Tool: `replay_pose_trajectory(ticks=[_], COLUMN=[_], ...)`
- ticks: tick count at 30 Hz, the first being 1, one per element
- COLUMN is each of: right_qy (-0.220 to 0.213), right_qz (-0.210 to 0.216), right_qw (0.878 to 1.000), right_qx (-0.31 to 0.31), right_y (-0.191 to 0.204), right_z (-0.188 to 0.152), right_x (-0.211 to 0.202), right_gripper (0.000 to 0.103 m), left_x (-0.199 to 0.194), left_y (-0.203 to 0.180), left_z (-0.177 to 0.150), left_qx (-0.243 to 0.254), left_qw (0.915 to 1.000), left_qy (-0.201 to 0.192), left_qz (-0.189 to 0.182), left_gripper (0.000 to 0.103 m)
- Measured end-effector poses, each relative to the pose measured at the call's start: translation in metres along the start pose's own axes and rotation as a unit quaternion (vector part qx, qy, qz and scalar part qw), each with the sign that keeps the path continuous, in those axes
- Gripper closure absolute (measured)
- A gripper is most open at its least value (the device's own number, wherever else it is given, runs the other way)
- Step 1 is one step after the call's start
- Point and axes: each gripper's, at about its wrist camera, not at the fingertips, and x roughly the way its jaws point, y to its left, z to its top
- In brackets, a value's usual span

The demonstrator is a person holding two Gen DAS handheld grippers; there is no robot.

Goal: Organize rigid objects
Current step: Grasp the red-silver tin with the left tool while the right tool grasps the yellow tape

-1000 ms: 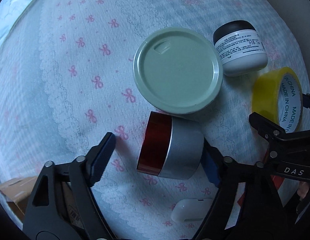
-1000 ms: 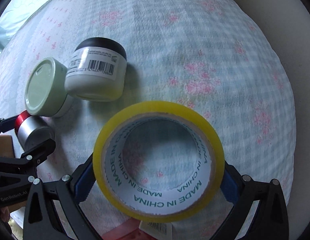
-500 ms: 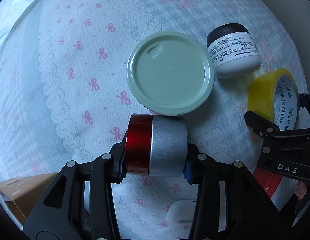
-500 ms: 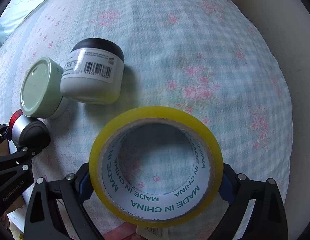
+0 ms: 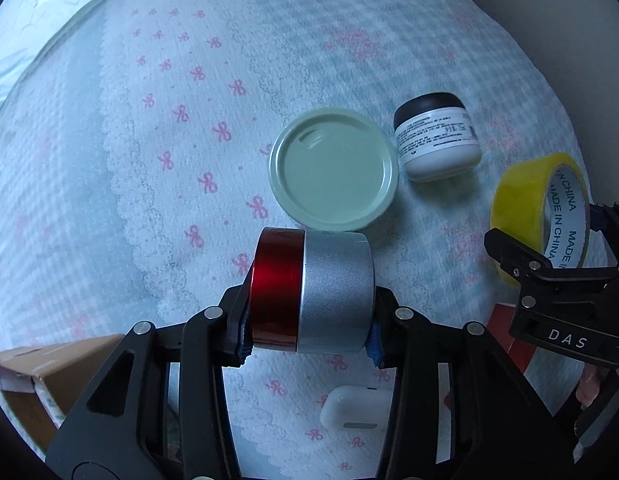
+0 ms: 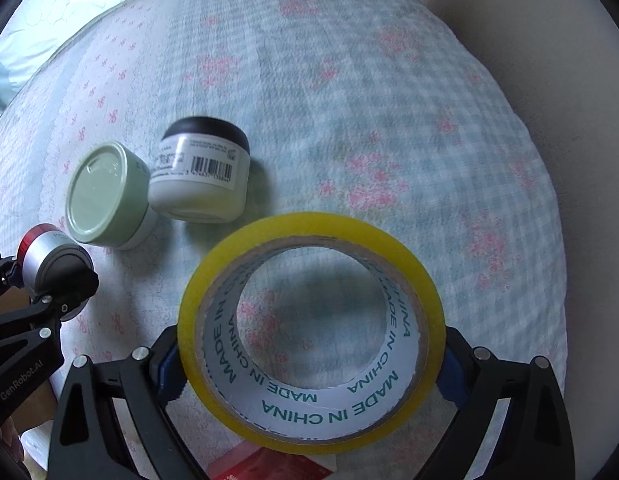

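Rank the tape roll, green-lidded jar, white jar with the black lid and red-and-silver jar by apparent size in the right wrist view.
1. Yellow tape roll, though it is nearest the camera.
2. White jar with the black lid and green-lidded jar: too alike to rank.
3. Red-and-silver jar, partly hidden.

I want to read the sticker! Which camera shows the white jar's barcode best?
The right wrist view: the white jar turns its barcode toward that camera. In the left wrist view the same jar shows only small printed text, no barcode.
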Motion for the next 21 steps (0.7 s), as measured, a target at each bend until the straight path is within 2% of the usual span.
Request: replay_pose_trajectory(ticks=[10, 16, 21], right_qy=[-0.036, -0.070, -0.084], right_qz=[0.004, 0.009, 0.025], right_qw=[0.999, 0.997, 0.996], right_qx=[-0.003, -0.009, -0.006], right_y=[0.010, 0.038, 0.077], right_z=[0.002, -0.007, -0.017], right_x=[-0.072, -0.133, -0.180], right_gripper=[0.008, 0.007, 0.007], left_x=[-0.094, -0.152, -0.205], left_y=[0.018, 0.039, 0.071], left_z=[-0.016, -0.023, -0.048], left_qx=[-0.008, -0.015, -0.017], left_qw=[0.9980, 0.9949, 0.9926], left_qy=[-0.060, -0.098, -0.117], left_qz=[-0.015, -0.021, -0.026], left_gripper=[0.064, 0.064, 0.064])
